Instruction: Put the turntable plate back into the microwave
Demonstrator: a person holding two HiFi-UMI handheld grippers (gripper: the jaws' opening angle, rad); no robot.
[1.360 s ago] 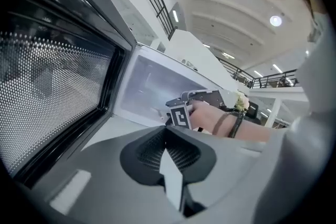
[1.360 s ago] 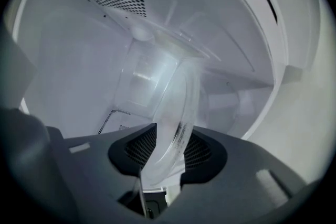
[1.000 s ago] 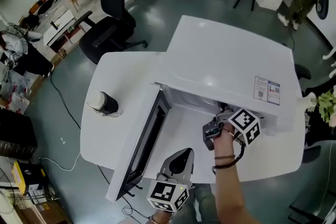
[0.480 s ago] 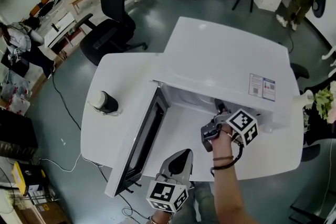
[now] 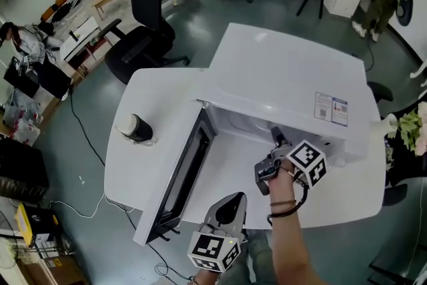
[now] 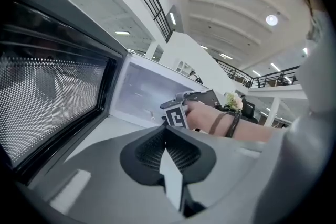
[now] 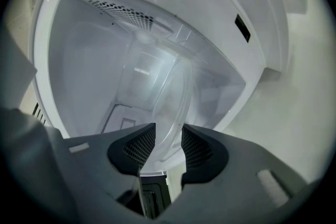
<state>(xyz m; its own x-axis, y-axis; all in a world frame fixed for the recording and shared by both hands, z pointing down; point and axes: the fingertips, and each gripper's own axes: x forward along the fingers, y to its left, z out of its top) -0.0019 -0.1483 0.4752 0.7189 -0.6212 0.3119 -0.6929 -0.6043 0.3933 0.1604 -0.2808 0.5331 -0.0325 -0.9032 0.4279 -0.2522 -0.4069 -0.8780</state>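
Note:
The white microwave (image 5: 287,77) stands with its door (image 5: 180,177) swung open to the left. My right gripper (image 5: 276,138) reaches into the mouth of the cavity. In the right gripper view it (image 7: 161,147) is shut on the rim of the clear glass turntable plate (image 7: 168,86), which stands on edge and leans into the white cavity (image 7: 89,60). My left gripper (image 5: 228,205) hangs near the table's front edge, shut and empty. In the left gripper view, its jaws (image 6: 167,148) point at the cavity (image 6: 139,92) and the right hand's marker cube (image 6: 176,117).
A dark cup with a white lid (image 5: 133,127) sits on the white table (image 5: 143,93), left of the door. Black office chairs (image 5: 143,23) stand on the floor behind. Flowers (image 5: 408,127) show at the right edge.

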